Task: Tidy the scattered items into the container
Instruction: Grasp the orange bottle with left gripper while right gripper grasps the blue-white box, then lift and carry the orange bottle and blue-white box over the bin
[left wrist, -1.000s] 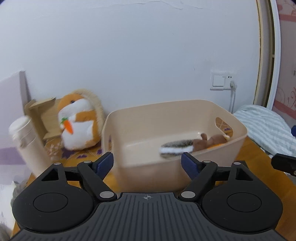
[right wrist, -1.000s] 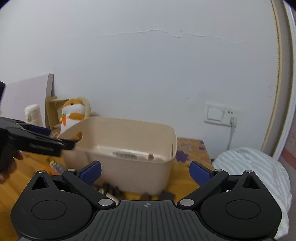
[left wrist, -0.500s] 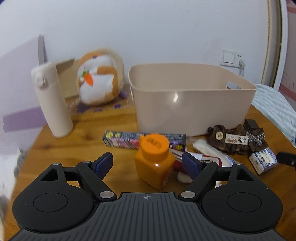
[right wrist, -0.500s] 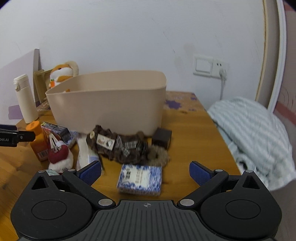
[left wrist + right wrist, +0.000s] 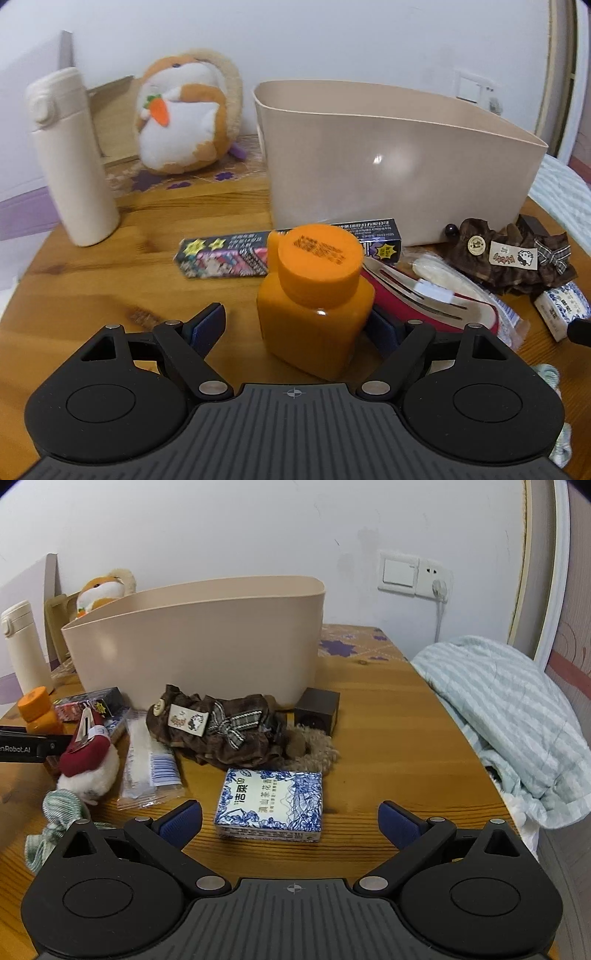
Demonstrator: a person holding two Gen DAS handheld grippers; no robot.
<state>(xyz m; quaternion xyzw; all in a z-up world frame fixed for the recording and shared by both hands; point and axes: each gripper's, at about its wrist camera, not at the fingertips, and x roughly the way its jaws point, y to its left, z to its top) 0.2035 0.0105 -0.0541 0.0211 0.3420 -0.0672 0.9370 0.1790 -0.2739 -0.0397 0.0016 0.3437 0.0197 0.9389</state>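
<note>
A beige plastic bin (image 5: 399,162) stands at the back of the wooden table; it also shows in the right wrist view (image 5: 199,642). An orange bottle (image 5: 314,295) stands between the open fingers of my left gripper (image 5: 295,326), nearer the right finger. My right gripper (image 5: 290,821) is open and empty, just behind a blue-and-white box (image 5: 269,805). Scattered near the bin are a brown cloth bundle (image 5: 221,727), a dark printed box (image 5: 280,247), a red-and-white plush (image 5: 88,764), a clear packet (image 5: 147,760) and a small black cube (image 5: 317,710).
A cream flask (image 5: 70,158) and an orange-and-white plush hamster (image 5: 184,114) stand at the back left. A striped blue blanket (image 5: 509,716) lies off the table's right edge. A green cloth scrunchie (image 5: 55,823) lies at the front left.
Both grippers have come down from above the bin to table level. My left gripper has closed in around the orange bottle; my right has moved up to the blue-and-white box.
</note>
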